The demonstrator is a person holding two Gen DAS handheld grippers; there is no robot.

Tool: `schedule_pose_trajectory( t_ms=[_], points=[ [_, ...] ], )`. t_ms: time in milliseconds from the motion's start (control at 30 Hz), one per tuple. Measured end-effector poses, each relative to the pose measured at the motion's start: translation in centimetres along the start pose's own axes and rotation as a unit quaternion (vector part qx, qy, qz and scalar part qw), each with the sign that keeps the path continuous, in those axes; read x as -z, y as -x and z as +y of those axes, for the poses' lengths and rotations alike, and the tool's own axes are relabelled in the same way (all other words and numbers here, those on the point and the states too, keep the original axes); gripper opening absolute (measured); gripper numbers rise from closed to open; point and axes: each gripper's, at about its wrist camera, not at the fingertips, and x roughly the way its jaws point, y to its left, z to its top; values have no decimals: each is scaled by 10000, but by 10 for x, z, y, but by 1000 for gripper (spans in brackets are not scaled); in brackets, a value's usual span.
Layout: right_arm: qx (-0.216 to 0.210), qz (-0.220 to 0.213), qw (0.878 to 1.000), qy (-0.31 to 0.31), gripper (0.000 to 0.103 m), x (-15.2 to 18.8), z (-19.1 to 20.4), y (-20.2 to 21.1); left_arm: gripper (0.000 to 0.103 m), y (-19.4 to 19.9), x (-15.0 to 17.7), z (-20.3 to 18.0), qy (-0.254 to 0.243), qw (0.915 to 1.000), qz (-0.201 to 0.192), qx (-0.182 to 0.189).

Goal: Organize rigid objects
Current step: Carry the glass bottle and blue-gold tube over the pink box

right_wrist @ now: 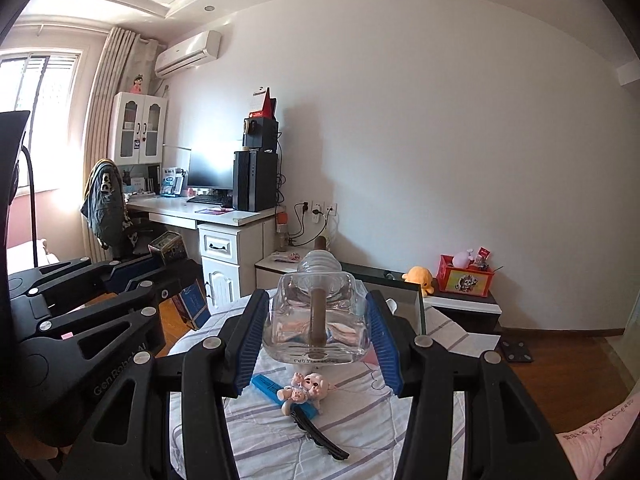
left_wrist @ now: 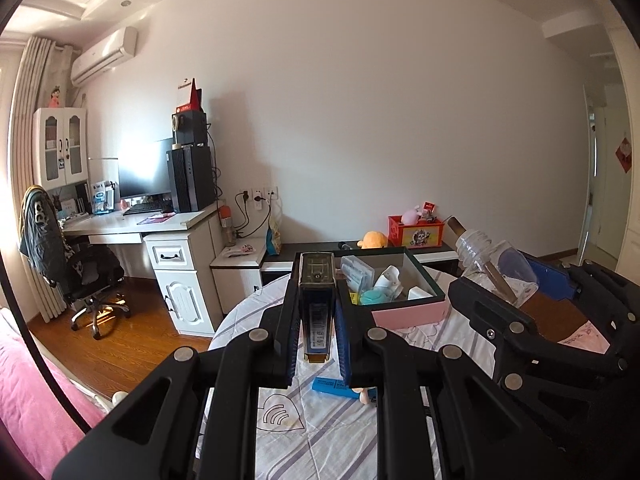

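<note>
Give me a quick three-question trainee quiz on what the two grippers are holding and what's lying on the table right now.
1. True or false: the left gripper is shut on a dark rectangular bottle.
2. What does the right gripper hold? A) clear glass bottle B) hair clip C) pig figurine
3. Fill in: the pig figurine lies on a ____ flat box.

Key: 1 true; 2 A; 3 blue.

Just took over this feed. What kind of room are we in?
Most likely a home bedroom or study: a computer desk with monitor, a wall air conditioner, and plush toys on a low cabinet.
</note>
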Motion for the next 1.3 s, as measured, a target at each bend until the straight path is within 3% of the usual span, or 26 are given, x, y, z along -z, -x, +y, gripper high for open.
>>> schedule_pose_trajectory(
  t_ms=[200,367,700,967,1233,1300],
  points=[
    [-8,93,10000,-27,51,3,-4,-11,15,-22,-7,-6,-83,9999,90,68],
    [23,202,9998,5,51,0,-17,-38,15,-66,-18,-8,-110,9993,247,241],
    [262,783,9965,121,51,-2,-76,-154,15,-224,-38,-9,-210,9947,951,344],
    [396,1687,9849,-71,51,27,-125,-255,15,-341,-19,-21,-366,9816,1829,420],
    [444,2116,9760,-253,51,58,-148,-293,19,-373,-1,-27,-490,9768,2075,218],
    [432,2137,9755,-293,51,60,-149,-293,30,-374,0,-27,-492,9758,2122,187]
  ],
)
